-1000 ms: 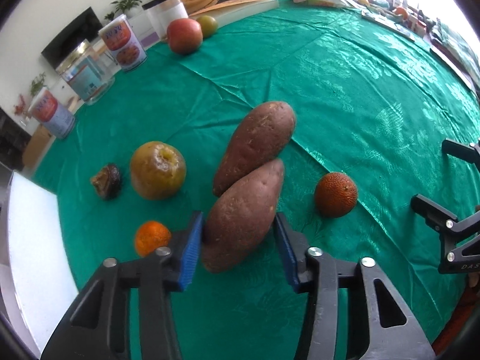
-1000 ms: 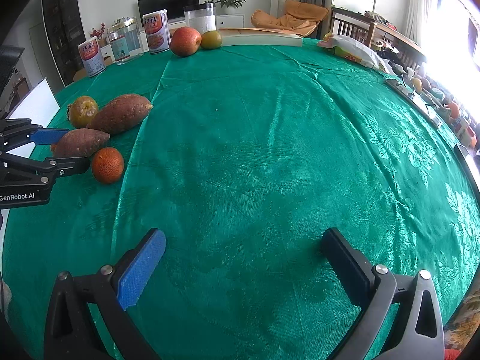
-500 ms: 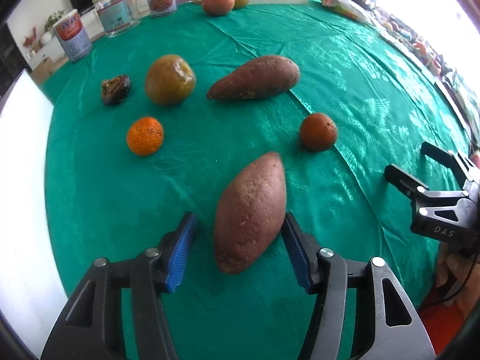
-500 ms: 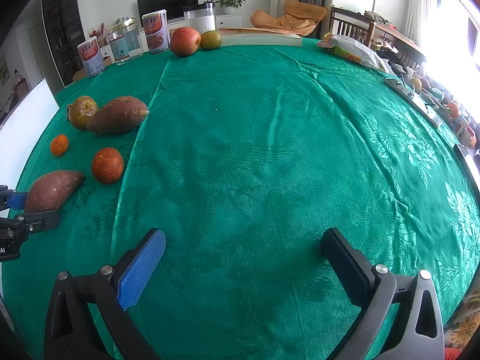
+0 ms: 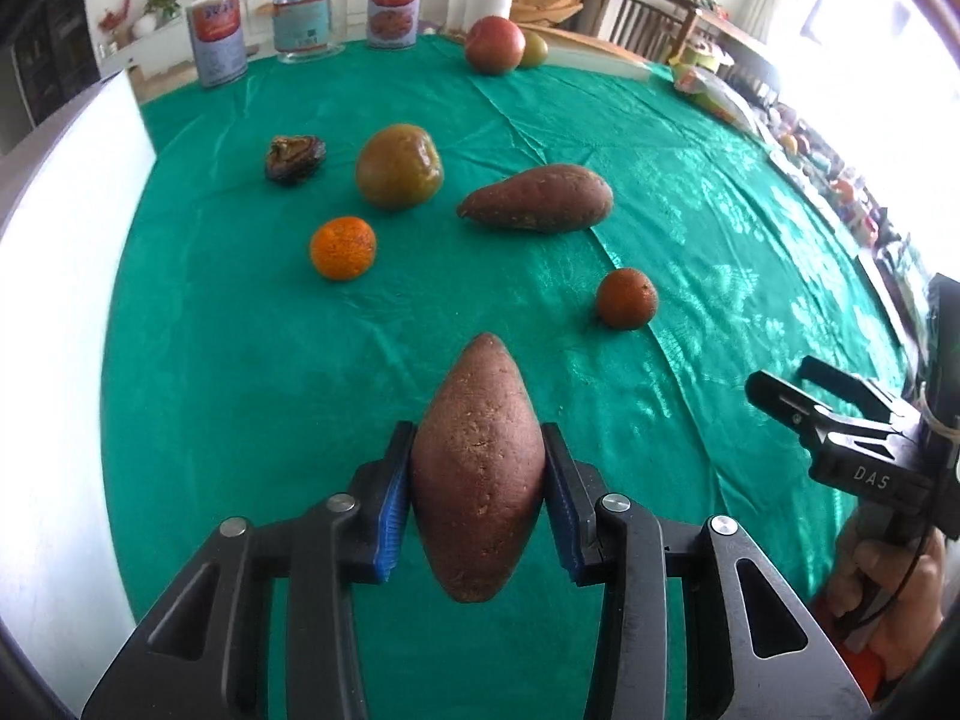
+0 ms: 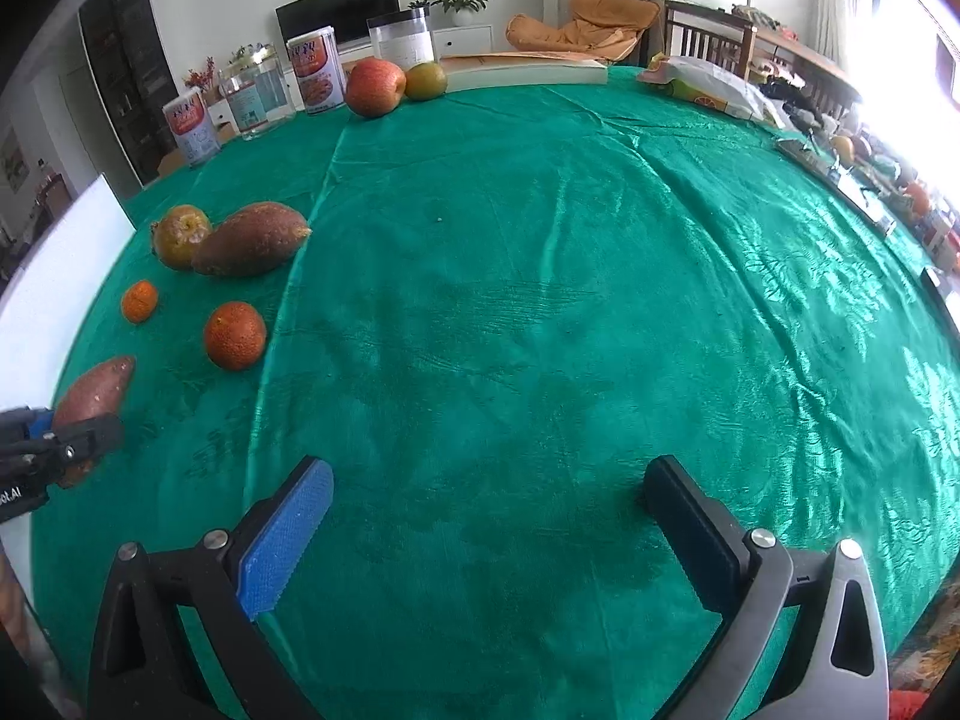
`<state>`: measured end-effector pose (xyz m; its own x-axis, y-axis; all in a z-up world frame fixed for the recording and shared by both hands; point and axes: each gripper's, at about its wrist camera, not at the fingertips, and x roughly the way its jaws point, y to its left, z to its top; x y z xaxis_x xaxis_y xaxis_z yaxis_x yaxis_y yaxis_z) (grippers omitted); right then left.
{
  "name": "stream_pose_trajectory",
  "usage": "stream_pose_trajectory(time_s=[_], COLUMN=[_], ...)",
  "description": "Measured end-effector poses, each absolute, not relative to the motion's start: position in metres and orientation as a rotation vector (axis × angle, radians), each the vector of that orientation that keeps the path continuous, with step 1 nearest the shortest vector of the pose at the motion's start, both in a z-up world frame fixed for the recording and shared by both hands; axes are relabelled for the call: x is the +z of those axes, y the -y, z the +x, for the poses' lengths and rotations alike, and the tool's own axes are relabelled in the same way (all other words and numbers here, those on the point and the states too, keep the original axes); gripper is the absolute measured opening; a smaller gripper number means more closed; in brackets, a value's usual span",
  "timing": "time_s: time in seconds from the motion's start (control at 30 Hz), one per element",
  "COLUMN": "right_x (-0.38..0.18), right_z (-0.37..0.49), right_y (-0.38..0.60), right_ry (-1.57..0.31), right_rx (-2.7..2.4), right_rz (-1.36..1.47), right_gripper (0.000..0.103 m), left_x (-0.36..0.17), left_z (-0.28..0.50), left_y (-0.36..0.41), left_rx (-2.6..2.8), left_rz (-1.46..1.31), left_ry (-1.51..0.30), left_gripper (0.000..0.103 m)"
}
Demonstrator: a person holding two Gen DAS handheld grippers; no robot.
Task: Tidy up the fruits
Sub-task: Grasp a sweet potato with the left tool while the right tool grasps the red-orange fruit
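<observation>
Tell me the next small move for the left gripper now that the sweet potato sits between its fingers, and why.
Probably lift it a little and check the grip. The left gripper has just been closing, and its blue pads now press both sides of the sweet potato. The green tablecloth around it is bare, so a short lift is unobstructed. The right gripper is open and holds nothing.

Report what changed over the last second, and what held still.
The left tool has just closed onto the near sweet potato and drawn it away from the other sweet potato, which it had touched. The right tool, open over bare tablecloth, narrowed slightly. The other fruits stayed put.
</observation>
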<state>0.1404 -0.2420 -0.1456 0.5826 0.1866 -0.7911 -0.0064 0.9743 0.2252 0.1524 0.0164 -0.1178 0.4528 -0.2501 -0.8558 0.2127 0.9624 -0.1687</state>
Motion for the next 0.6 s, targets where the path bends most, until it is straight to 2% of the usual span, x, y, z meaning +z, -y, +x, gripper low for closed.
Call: stream_pose_trajectory(time_s=[0.03, 0.07, 0.2, 0.3, 0.37, 0.4, 0.43, 0.47, 0.6], right_x=[-0.139, -0.133, -0.127, -0.139, -0.15, -0.149, -0.148, -0.146, -0.117], right_z=[0.143, 0.148, 0.182, 0.208, 0.217, 0.216, 0.215, 0.213, 0.191], right_y=[0.233, 0.22, 0.167, 0.141, 0.133, 0.131, 0.13, 0.134, 0.132], right_ry=[-0.939, -0.939, -0.97, -1.019, -1.059, -1.034, -1.033, -1.035, -1.006], right_rx=[0.19, 0.224, 0.313, 0.309, 0.305, 0.29, 0.281, 0.293, 0.363], right_rz=[0.207, 0.156, 0.021, -0.039, -0.06, -0.089, -0.102, -0.072, 0.009], right_gripper=[0.085, 0.082, 0.082, 0.072, 0.052, 0.049, 0.035, 0.03, 0.03], left_x=[-0.11, -0.102, -0.073, -0.053, -0.042, -0.037, -0.032, -0.027, -0.01], left_z=[0.144, 0.136, 0.113, 0.097, 0.085, 0.079, 0.073, 0.067, 0.042], left_y=[-0.02, -0.024, -0.041, -0.063, -0.081, -0.092, -0.103, -0.114, -0.167], left_rx=[-0.288, -0.29, -0.288, -0.261, -0.239, -0.225, -0.212, -0.195, -0.094], left_rz=[-0.054, -0.066, -0.128, -0.179, -0.208, -0.222, -0.236, -0.249, -0.282], left_ry=[-1.043, -1.024, -0.961, -0.914, -0.888, -0.878, -0.869, -0.861, -0.828], left_gripper=[0.041, 0.041, 0.041, 0.041, 0.041, 0.041, 0.041, 0.041, 0.041])
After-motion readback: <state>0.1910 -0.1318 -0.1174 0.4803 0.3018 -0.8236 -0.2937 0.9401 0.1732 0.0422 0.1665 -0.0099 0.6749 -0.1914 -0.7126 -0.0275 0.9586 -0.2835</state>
